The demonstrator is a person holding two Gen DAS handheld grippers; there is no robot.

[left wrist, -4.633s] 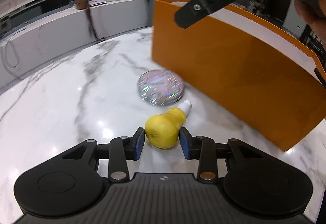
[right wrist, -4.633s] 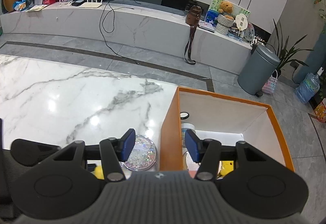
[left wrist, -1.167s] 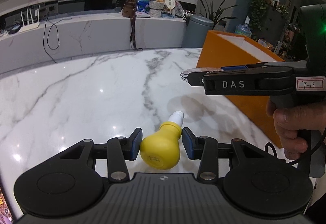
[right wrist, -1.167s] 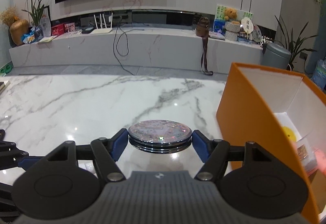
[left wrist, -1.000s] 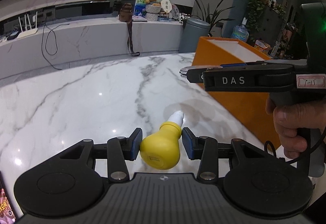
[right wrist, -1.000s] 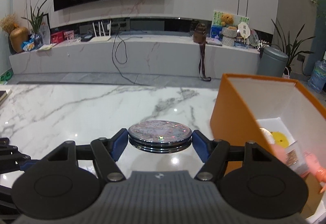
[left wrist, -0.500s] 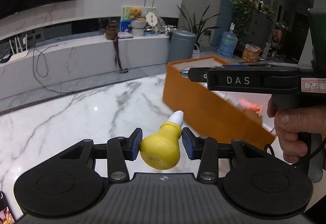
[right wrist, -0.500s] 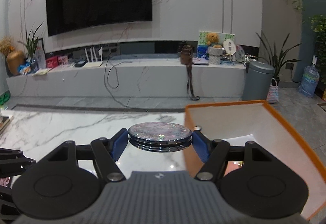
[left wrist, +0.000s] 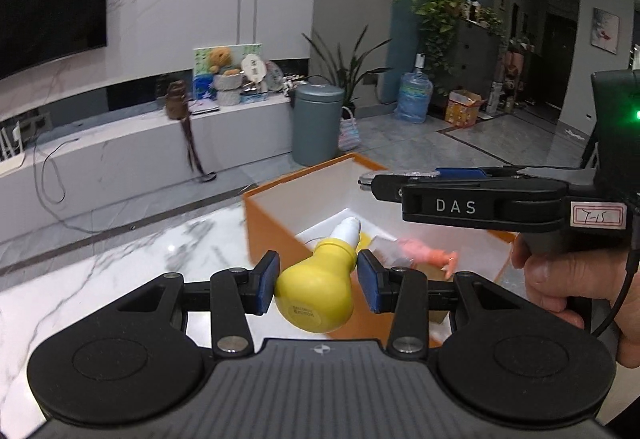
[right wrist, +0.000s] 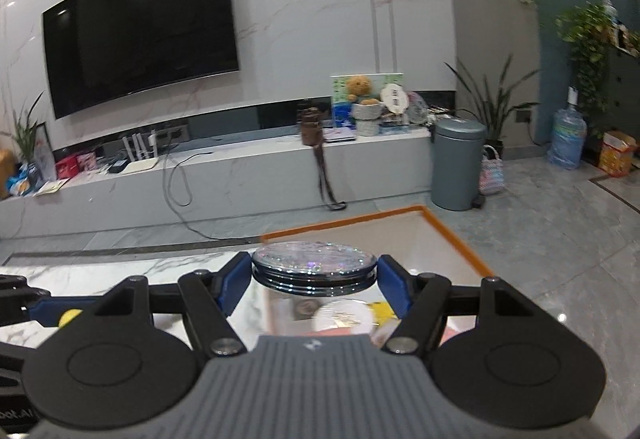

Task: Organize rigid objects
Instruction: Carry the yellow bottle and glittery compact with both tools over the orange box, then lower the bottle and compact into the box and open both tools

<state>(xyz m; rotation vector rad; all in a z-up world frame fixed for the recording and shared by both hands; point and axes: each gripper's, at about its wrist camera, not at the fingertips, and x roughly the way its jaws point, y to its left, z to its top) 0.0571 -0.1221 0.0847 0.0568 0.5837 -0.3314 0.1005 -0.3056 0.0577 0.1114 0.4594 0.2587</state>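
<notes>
My left gripper (left wrist: 318, 283) is shut on a yellow bulb-shaped bottle (left wrist: 316, 293) with a white tip, held in the air above the near wall of the orange box (left wrist: 276, 235). My right gripper (right wrist: 314, 277) is shut on a round glittery disc case (right wrist: 314, 267), held level over the same orange box (right wrist: 460, 239). The right gripper also shows from the side in the left wrist view (left wrist: 370, 183). Inside the box lie a pink toy (left wrist: 428, 251), a yellow item and a white round item (right wrist: 344, 317).
The box stands on a white marble table (left wrist: 120, 279). Beyond it are a grey bin (right wrist: 458, 163), a long white TV bench (right wrist: 240, 175) with cables, plants and a water bottle (left wrist: 412, 99).
Both grippers rose and moved right with their objects, from over the bare table to over the open orange box. Neither grip has changed.
</notes>
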